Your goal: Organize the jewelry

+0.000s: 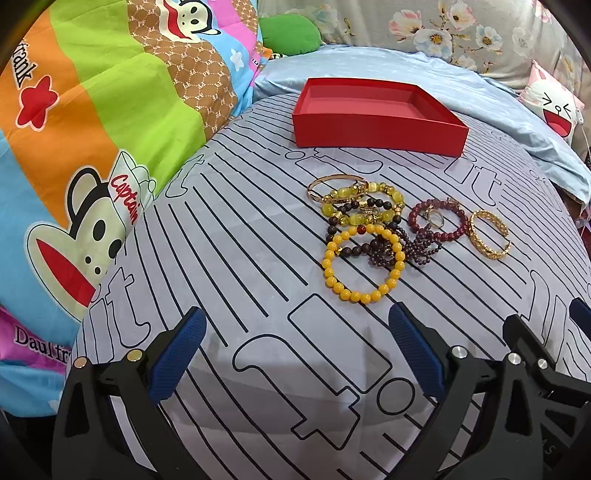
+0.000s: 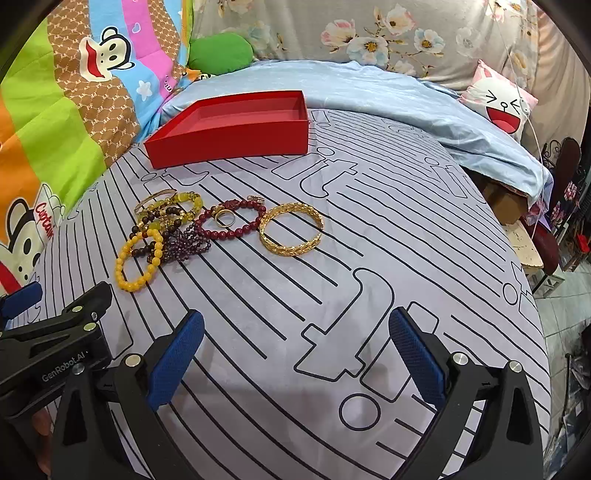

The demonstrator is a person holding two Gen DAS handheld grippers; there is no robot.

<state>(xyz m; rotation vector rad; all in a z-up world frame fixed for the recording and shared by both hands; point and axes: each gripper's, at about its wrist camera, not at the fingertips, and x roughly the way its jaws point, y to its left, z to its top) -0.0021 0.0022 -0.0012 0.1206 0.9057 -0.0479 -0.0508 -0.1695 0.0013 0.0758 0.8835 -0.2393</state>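
A pile of jewelry lies on a grey striped bedcover (image 1: 236, 258): a yellow bead bracelet (image 1: 364, 264) (image 2: 138, 260), dark bead strands (image 1: 402, 247), a dark red bead bracelet (image 1: 437, 219) (image 2: 232, 219) around a gold ring (image 2: 224, 218), a thin gold bangle (image 1: 336, 184), and a wide gold bangle (image 1: 489, 233) (image 2: 291, 233). Behind them sits an open red box (image 1: 376, 122) (image 2: 229, 136), nothing visible inside. My left gripper (image 1: 295, 325) is open, short of the pile. My right gripper (image 2: 295, 328) is open too, nearer than the gold bangle.
A colourful cartoon quilt (image 1: 85, 122) is heaped on the left. A light blue sheet (image 2: 388, 92) and floral pillows (image 2: 369, 33) lie behind the box. A cartoon cushion (image 2: 498, 103) sits far right. The bed's right edge drops to a tiled floor (image 2: 565, 314).
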